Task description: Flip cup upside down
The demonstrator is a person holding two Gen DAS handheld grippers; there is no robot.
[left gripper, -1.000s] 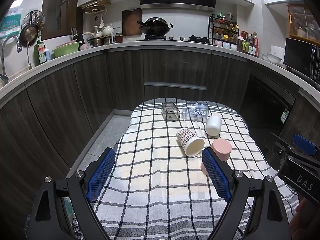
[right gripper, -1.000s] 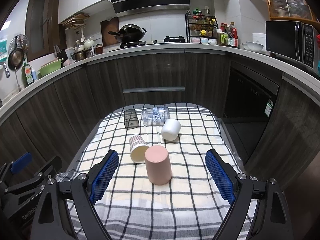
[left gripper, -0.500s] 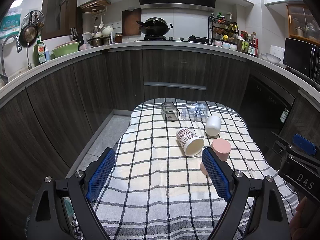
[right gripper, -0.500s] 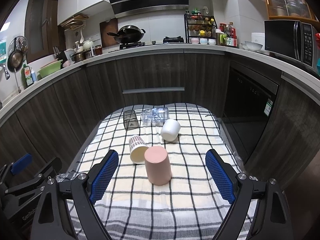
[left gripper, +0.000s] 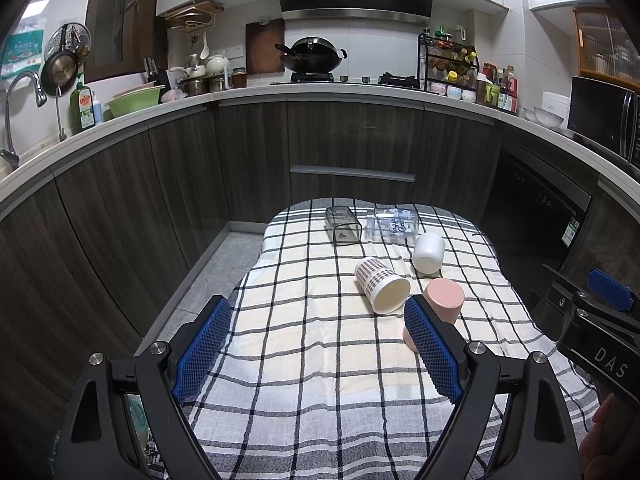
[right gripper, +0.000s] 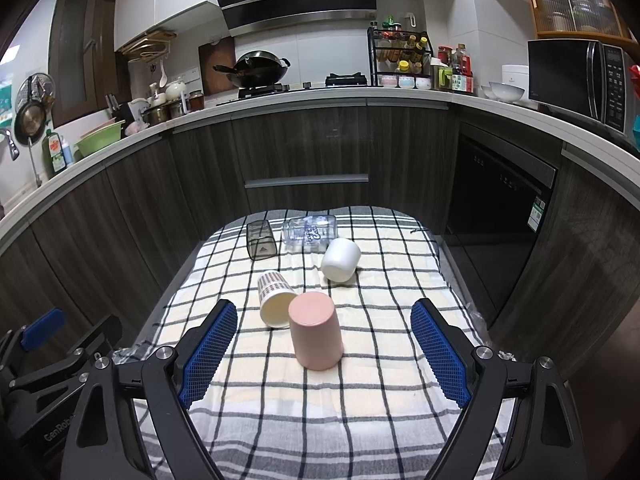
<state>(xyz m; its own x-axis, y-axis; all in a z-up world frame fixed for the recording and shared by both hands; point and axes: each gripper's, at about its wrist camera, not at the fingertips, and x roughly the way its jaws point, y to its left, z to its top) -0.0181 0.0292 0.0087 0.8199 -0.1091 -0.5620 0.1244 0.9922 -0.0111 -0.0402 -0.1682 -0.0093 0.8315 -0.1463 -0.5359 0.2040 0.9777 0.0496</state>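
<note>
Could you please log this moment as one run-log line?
left gripper open | right gripper open | pink cup upside down | patterned cup on side

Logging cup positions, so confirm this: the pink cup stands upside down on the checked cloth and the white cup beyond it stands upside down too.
Wrong about the white cup: the right wrist view shows it lying on its side. The pink cup does stand upside down on the checked cloth.

A black wok (right gripper: 256, 67) sits on the stove beside a spice rack (right gripper: 400, 60). A microwave (right gripper: 580, 76) and a green basin (left gripper: 134, 100) rest on the countertop (left gripper: 320, 92).
</note>
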